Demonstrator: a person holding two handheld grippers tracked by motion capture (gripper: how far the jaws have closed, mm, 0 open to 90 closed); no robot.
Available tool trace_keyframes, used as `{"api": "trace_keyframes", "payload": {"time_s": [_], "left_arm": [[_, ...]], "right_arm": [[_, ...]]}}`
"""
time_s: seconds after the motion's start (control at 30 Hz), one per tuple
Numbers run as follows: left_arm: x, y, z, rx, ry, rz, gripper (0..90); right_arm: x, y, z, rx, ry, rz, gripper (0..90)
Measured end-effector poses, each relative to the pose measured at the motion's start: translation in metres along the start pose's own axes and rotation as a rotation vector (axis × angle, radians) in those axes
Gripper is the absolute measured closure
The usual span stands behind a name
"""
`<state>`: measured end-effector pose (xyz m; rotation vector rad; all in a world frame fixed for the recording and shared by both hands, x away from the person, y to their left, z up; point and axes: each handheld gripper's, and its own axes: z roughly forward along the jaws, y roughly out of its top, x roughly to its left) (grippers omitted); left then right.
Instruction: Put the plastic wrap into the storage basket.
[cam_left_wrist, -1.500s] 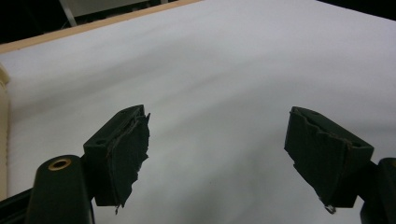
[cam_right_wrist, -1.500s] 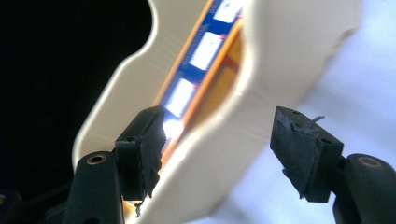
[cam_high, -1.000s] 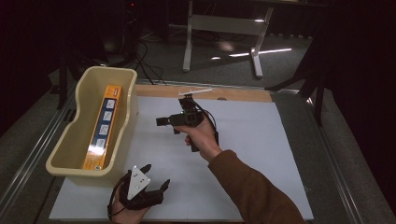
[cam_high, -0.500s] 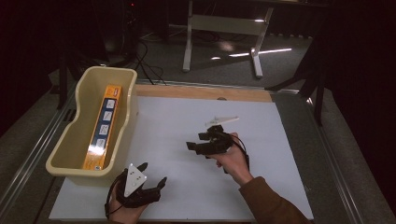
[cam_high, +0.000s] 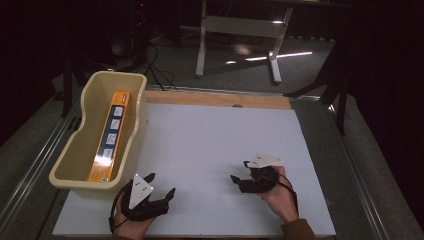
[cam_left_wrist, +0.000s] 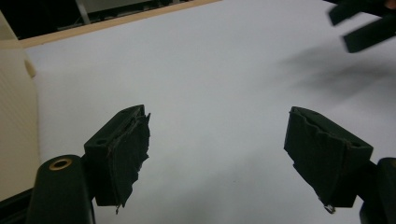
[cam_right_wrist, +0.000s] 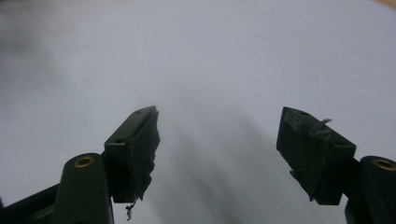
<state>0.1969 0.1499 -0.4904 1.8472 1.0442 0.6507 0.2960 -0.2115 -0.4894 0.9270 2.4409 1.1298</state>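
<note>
One long orange box (cam_high: 109, 136) lies already inside the beige tub (cam_high: 80, 145), so your placing looks finished. Both tongs, the left gripper (cam_high: 161, 186) and the right gripper (cam_high: 239, 171), stand apart and empty over the white table (cam_high: 210, 135); the right jaws have just been opening. The box labels are too small to read.

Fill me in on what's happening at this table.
A person holds a two-jaw gripper in each hand over a white board. Both grippers are open and hold nothing: the left gripper sits near the board's front edge by a cream tub, and the right gripper is low over the board's front right part, its jaws having just been opening with nothing between them. A long orange box lies inside the tub.
</note>
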Motion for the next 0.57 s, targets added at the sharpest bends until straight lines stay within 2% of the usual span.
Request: {"api": "trace_keyframes", "payload": {"time_s": [0.1, 0.2, 0.3, 0.4, 0.57], "left_arm": [[0.001, 0.000, 0.000, -0.001, 0.008, -0.002, 21.7], [0.004, 0.000, 0.000, -0.003, 0.015, -0.007, 21.7], [0.005, 0.000, -0.001, -0.005, 0.021, -0.012, 21.7], [0.005, 0.000, -0.002, -0.006, 0.023, -0.010, 21.7], [0.004, -0.001, 0.001, 0.004, 0.021, -0.003, 21.7]], "right_arm": [[-0.007, -0.018, -0.016, -0.052, -0.004, 0.031, 27.0], [-0.011, -0.035, -0.032, -0.121, -0.045, 0.045, 24.7], [-0.013, -0.049, -0.046, -0.183, -0.058, 0.089, 24.2], [-0.015, -0.057, -0.051, -0.170, -0.086, 0.082, 23.7], [-0.019, -0.058, -0.048, -0.158, -0.074, 0.084, 22.8]]}}
